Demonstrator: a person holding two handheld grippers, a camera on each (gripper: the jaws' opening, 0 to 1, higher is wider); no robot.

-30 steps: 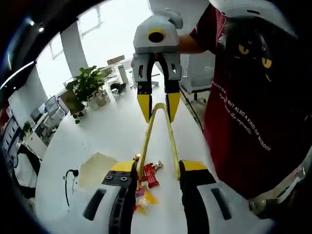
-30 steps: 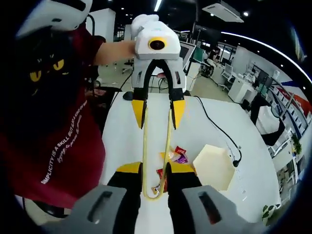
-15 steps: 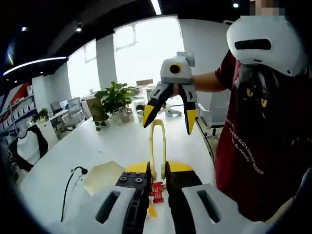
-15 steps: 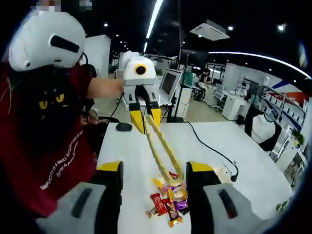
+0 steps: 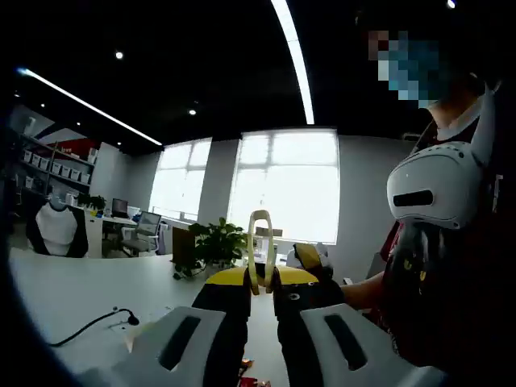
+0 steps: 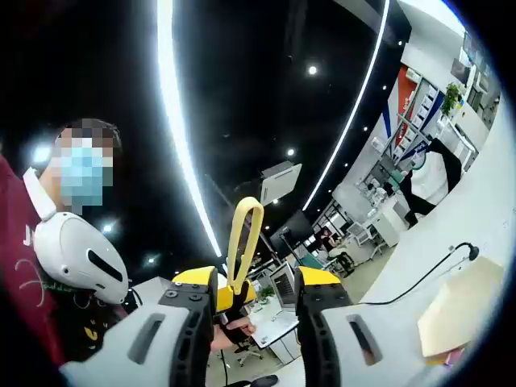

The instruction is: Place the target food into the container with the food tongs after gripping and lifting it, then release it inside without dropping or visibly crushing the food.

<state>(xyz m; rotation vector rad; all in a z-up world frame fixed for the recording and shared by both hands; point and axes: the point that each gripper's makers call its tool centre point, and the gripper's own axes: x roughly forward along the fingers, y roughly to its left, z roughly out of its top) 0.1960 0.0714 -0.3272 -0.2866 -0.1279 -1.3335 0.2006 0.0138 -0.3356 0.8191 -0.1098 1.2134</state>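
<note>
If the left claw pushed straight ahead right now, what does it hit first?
Likely the right claw, which sits just past the left claw and the yellow tongs it clamps. Depth is unclear; beyond that, only the far potted plant and windows.

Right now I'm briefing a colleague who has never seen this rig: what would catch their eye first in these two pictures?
The yellow tongs stand up in the middle of the left gripper view, clamped in the left gripper, with their looped end uppermost. In the right gripper view the same yellow loop rises between the right gripper's jaws. Bright ceiling light strips cut across the dark ceiling, and a pale container sits on the white table at the right.
</note>
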